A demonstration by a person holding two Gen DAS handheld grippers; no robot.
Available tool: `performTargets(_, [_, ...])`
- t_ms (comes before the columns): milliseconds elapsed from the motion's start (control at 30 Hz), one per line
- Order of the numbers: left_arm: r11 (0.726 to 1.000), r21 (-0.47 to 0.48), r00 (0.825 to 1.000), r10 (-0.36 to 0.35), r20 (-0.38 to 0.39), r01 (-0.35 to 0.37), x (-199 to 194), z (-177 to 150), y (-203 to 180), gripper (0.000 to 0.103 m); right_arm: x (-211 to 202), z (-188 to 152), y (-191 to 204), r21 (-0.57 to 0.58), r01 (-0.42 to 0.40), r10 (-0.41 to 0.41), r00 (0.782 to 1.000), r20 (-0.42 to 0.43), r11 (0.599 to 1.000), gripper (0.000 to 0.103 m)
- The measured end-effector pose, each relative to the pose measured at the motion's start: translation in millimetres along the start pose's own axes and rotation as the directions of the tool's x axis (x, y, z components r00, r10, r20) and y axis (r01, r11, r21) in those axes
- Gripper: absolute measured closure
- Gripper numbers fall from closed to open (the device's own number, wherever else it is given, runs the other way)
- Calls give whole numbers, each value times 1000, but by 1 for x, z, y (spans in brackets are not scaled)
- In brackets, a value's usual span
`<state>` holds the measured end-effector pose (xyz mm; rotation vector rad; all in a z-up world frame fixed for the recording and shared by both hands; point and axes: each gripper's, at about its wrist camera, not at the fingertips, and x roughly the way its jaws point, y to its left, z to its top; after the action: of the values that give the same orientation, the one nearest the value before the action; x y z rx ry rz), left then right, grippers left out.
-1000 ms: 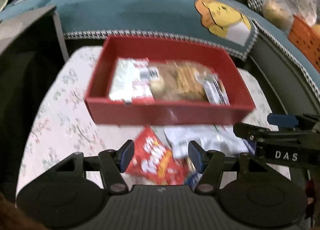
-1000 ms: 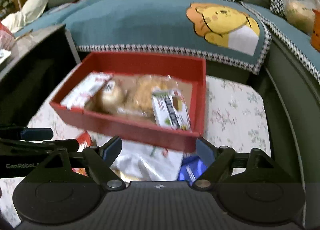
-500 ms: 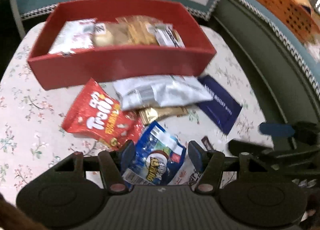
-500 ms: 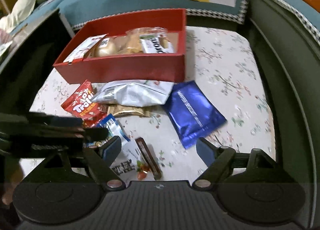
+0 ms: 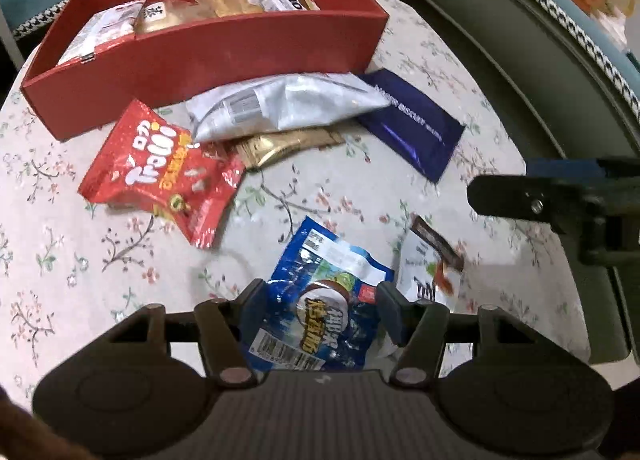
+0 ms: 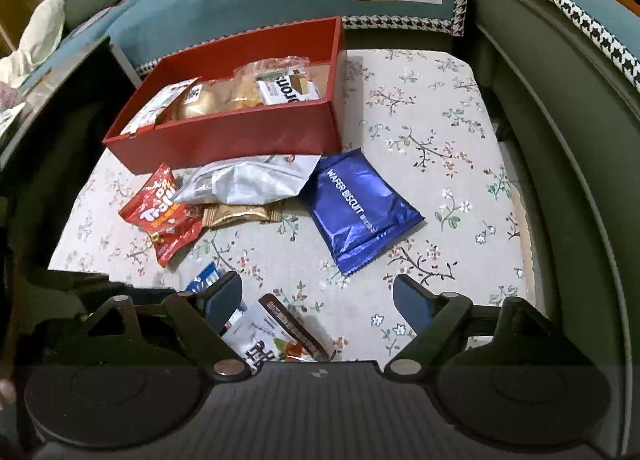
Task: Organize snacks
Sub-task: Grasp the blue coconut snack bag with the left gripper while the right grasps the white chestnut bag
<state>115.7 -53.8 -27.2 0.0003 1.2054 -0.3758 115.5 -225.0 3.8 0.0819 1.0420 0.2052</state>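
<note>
— What are you looking at on the tabletop (image 6: 432, 148)?

— A flowered cloth carries crinkly foil packets. The stiff, straight-walled red box (image 5: 224, 56) sits at the far edge, already holding wrapped snacks. Against its front wall lies a puffy white bag (image 5: 288, 104), with a gold wrapper (image 5: 280, 146) tucked under it, a glossy red candy bag (image 5: 160, 176) to the left, and a flat, shiny navy wafer packet (image 6: 360, 212) to the right.

— And where is your left gripper (image 5: 320, 300)?

— Its fingers are spread wide, with the blue packet (image 5: 324, 300) lying between them near the front edge, not pinched.

— Your right gripper (image 6: 318, 300)?

— Spread too, holding nothing; a white packet (image 6: 260, 340) with a brown bar (image 6: 292, 326) on it lies just inside its left finger.
</note>
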Motion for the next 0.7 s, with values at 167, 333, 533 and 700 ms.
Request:
performTargets(167, [998, 58, 999, 34, -20, -33, 8, -3, -4, 0, -2, -5, -4, 17, -5, 5, 1000, -7, 1000, 16])
performTargets(333, [985, 147, 996, 93, 0, -92, 8, -13, -18, 4, 0, -10, -3, 24, -15, 15, 1000, -26, 1000, 16])
performTargets(533, [993, 80, 996, 85, 16, -86, -8, -15, -4, 20, 9, -18, 0, 48, -30, 33, 997, -66, 998, 15])
performTargets(700, [996, 56, 997, 74, 13, -74, -15, -21, 7, 20, 24, -30, 12, 57, -34, 41, 991, -126, 998, 15])
